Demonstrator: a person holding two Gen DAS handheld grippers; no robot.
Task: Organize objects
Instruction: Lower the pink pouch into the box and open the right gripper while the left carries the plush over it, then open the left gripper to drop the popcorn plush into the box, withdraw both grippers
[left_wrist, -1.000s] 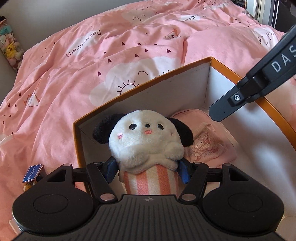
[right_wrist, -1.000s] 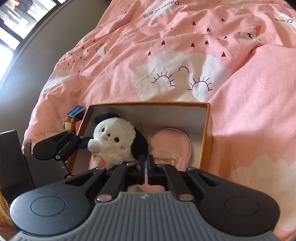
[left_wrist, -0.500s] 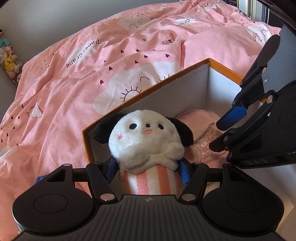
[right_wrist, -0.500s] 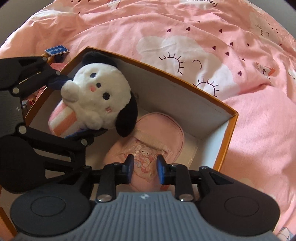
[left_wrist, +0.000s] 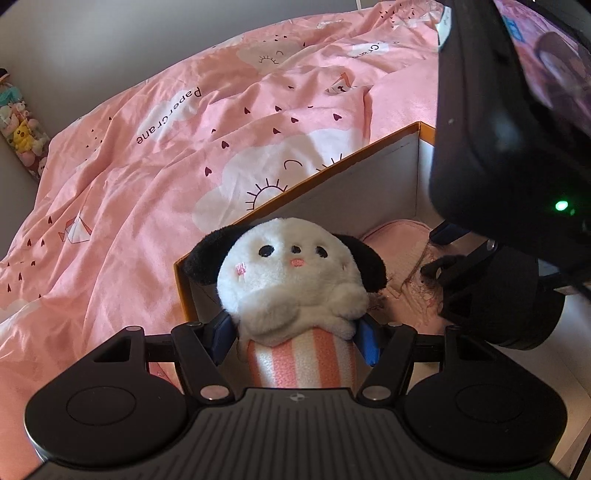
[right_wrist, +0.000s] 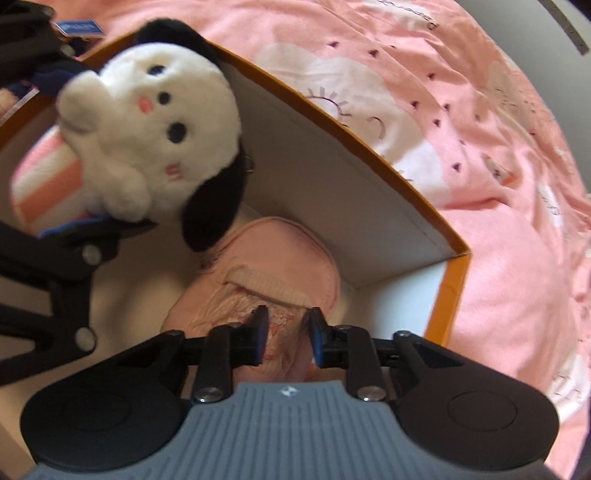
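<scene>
Both grippers are working inside the orange box on the pink bed.

My left gripper (left_wrist: 295, 338) is gripping the plush dog (left_wrist: 295, 280) by its striped body, its blue pads pressing on both sides, and I am holding the dog upright in the near left corner of the box (left_wrist: 351, 192). My right gripper (right_wrist: 284, 338) is closing its jaws around the pink pouch (right_wrist: 266, 266); a fold of the pouch is sitting between the pads, but I cannot tell whether they are pinching it yet. The pouch is lying flat on the box floor, just right of the dog, one black ear overlapping it. The pink duvet (left_wrist: 166, 166) is spreading out around the box.
</scene>
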